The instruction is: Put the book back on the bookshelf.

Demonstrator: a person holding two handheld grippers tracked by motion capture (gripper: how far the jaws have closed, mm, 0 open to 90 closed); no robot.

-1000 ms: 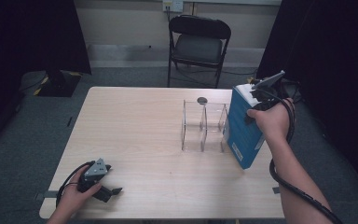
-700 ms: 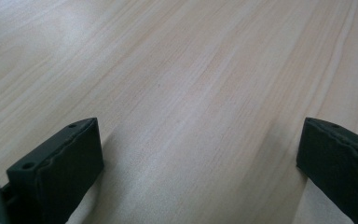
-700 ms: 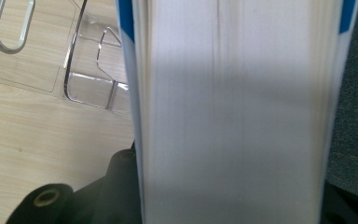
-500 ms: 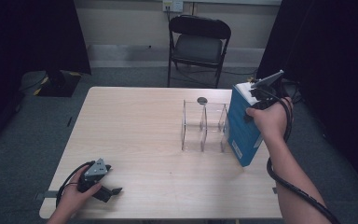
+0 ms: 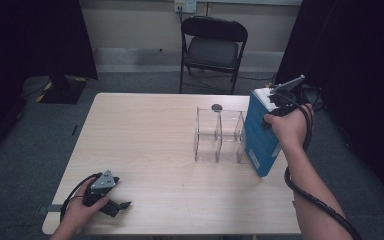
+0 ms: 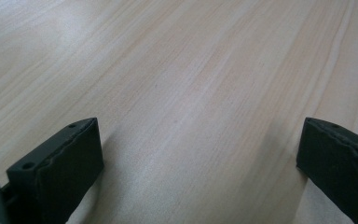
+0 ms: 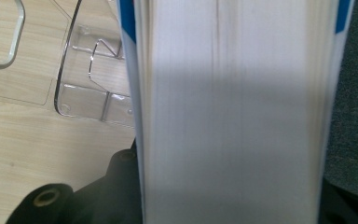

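I had the right gripper (image 5: pixel 275 102) clamped on a thick blue book (image 5: pixel 260 135), jaws closed across its top edge. In the right gripper view the book's white page block (image 7: pixel 233 112) ran straight up between my jaws, blue cover edges on both sides. The book stood tilted at the right end of the wooden table (image 5: pixel 155 135), bottom corner down near the table's right edge, top leaning away toward the right. It sat just beside the clear acrylic divider rack (image 5: pixel 220 132), on the rack's right side; whether it touched the rack I couldn't tell. The rack's clear base and curved dividers (image 7: pixel 93 93) showed to the left of the book in the right gripper view. A small dark round thing (image 5: pixel 216 107) sat at the rack's far side, too small to identify.

The left gripper (image 5: pixel 111 200) lay low on the table near the front-left corner, well apart from the book. Its jaws stood wide apart with nothing between them, bare wood grain (image 6: pixel 191 93) under them in the left gripper view. A cable looped from it back to my hand.

A black folding chair (image 5: pixel 212 47) stood behind the table.
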